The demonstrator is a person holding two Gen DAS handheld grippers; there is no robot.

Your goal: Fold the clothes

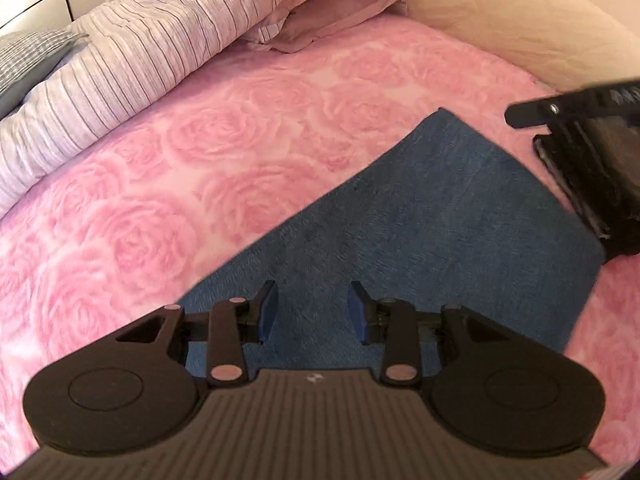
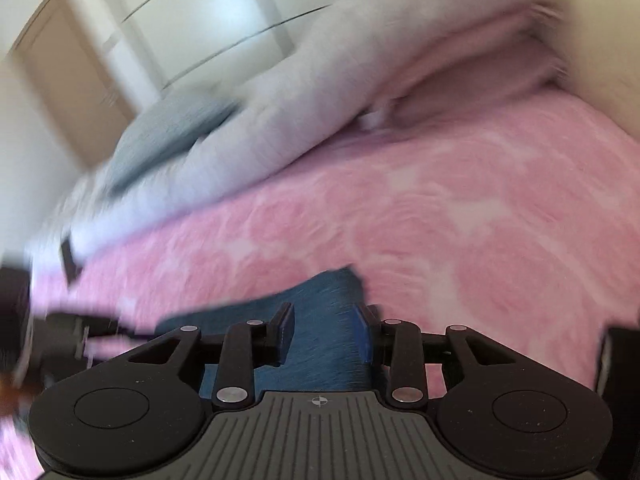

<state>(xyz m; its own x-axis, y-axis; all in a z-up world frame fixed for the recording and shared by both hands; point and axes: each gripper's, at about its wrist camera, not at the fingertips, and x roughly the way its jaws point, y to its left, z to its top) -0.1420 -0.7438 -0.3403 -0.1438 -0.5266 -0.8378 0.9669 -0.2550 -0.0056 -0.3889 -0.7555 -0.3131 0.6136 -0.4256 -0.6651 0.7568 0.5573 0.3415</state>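
One blue cloth [image 1: 420,216], folded flat on the bed's pink rose blanket [image 1: 200,160]. Left hand-held gripper [image 1: 312,312]: jaws apart above the cloth, empty. Right hand-held gripper [image 2: 324,332]: jaws apart, gripping nothing. Left view alone shows one striped duvet [image 1: 132,52] sharply; right view alone shows one door [image 2: 68,72], blurred.

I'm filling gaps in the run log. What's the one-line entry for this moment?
left gripper: open, over blue cloth | right gripper: open, nothing gripped | cloth: flat on pink blanket
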